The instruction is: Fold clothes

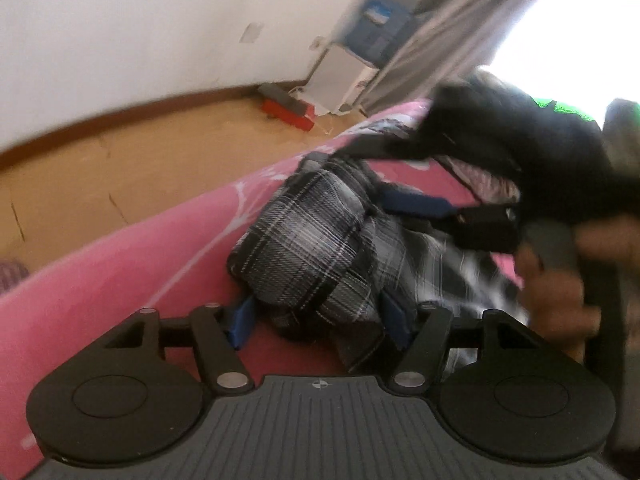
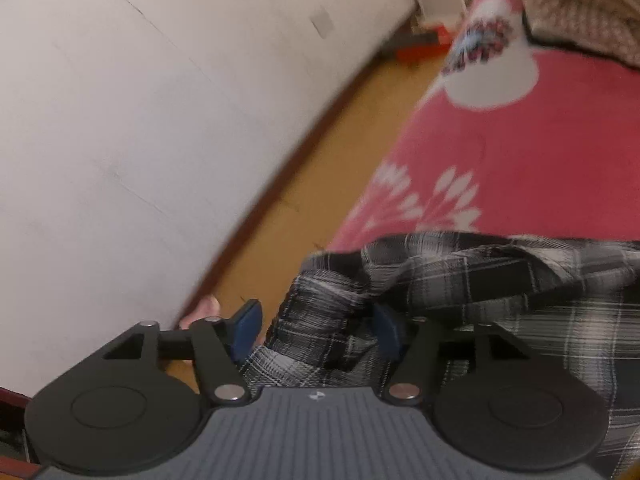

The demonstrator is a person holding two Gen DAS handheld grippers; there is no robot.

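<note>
A plaid shirt [image 1: 304,240] lies bunched, not yet folded, on a pink bed [image 1: 100,280]; left tongs [image 1: 316,320] and right tongs [image 2: 316,332] straddle it, open.

Both wrist views close, angled down; share plaid garment [image 1: 304,240] on pink bedspread [image 2: 540,140].

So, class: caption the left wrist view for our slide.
Left gripper straddles a bunched plaid shirt on the pink bedsheet.
</note>
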